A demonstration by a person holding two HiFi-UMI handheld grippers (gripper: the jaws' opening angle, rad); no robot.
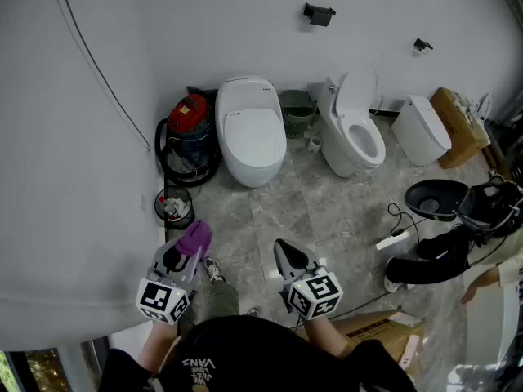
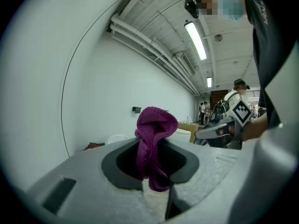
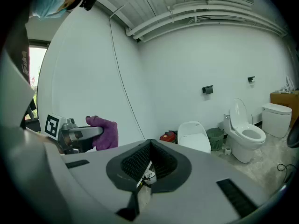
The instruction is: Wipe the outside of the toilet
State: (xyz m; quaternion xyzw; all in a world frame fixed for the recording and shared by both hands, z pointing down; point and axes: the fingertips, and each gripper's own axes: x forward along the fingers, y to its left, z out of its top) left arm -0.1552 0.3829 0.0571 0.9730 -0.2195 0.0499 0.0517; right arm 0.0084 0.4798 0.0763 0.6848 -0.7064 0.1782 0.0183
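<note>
A white toilet with its lid down (image 1: 251, 129) stands against the far wall, well ahead of both grippers; it also shows in the right gripper view (image 3: 195, 135). To its right is a second toilet with the lid up (image 1: 353, 133) (image 3: 245, 134). My left gripper (image 1: 184, 254) (image 2: 154, 146) is shut on a purple cloth (image 1: 196, 237) (image 2: 156, 125), which bunches above the jaws. My right gripper (image 1: 286, 253) (image 3: 148, 146) is shut with nothing in it. Both are held low, near the person's body.
A red vacuum (image 1: 189, 129) and a small waste bin (image 1: 174, 207) stand left of the closed toilet, a green basket (image 1: 297, 111) between the toilets. A third white toilet (image 1: 421, 129), a cardboard box (image 1: 458, 125), black gear (image 1: 441, 198) and a power strip (image 1: 392, 239) lie right. The wall (image 1: 73, 178) runs close on the left.
</note>
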